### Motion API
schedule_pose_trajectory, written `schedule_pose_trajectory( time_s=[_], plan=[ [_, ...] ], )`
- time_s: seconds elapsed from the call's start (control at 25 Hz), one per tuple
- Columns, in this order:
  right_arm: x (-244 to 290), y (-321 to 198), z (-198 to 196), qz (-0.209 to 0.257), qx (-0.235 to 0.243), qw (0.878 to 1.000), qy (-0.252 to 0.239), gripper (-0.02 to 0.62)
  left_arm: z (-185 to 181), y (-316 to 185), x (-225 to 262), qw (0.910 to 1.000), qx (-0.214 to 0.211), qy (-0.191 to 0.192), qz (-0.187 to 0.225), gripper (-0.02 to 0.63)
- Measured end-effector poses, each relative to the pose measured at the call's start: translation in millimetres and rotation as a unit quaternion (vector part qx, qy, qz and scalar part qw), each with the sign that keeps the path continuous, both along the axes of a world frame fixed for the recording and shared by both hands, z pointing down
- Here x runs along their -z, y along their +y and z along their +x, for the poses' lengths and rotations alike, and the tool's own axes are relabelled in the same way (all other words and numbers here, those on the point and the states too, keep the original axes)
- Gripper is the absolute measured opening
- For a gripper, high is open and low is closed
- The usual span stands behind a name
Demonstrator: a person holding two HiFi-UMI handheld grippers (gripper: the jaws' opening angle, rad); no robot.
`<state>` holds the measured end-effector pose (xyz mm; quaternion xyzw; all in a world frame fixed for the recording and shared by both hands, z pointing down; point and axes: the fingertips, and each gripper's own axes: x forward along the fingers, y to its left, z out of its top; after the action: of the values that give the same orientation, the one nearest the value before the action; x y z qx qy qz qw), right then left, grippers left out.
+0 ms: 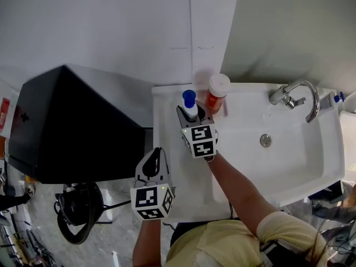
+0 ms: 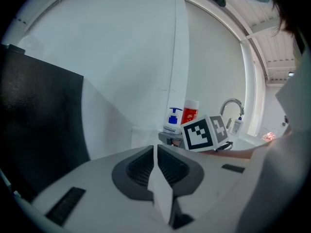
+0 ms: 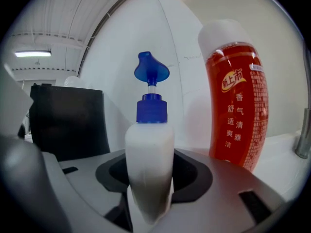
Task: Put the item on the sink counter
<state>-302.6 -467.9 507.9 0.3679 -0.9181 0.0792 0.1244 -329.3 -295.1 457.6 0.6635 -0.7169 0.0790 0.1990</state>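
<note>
View from above of a white wall with a large black box (image 1: 72,127) standing against it at the left and a white sink (image 1: 189,182) at the right. A tap (image 1: 295,93) curves over the basin from the back right. A person in a yellow sleeve reaches forward with a handheld gripper in each hand.

The left gripper (image 1: 157,152) hangs just off the sink's left edge, its jaws pressed together with nothing between them. It looks held back to keep out of the way.

The right gripper (image 1: 191,113) is over the sink's back left corner, clenched around the body of a white pump bottle (image 1: 189,105) with a blue top. It holds the bottle upright, probably so that it can stand on its base. Just beside it stands a taller red bottle (image 1: 217,93) with a white cap. Whether the pump bottle's base is on the counter cannot be seen.
</note>
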Motion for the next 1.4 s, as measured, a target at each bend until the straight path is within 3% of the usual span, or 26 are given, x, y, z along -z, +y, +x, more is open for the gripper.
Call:
schedule_pose_trajectory(
  time_s=[0.44,1.08,1.4],
  plan=[
    [1,-8,-12,0.011,-0.008,1.000,0.001,0.207,-6,6,-1,1.0000,0.009,0.002,0.000,0.055],
    [-2,-3,-19,0.010,0.024,0.999,0.026,0.207,1,3,3,0.9999,-0.004,0.012,0.011,0.055],
    [-1,6,-15,0.015,0.019,0.999,0.031,0.250,-2,3,5,0.9998,-0.001,0.013,0.015,0.055]
  ],
)
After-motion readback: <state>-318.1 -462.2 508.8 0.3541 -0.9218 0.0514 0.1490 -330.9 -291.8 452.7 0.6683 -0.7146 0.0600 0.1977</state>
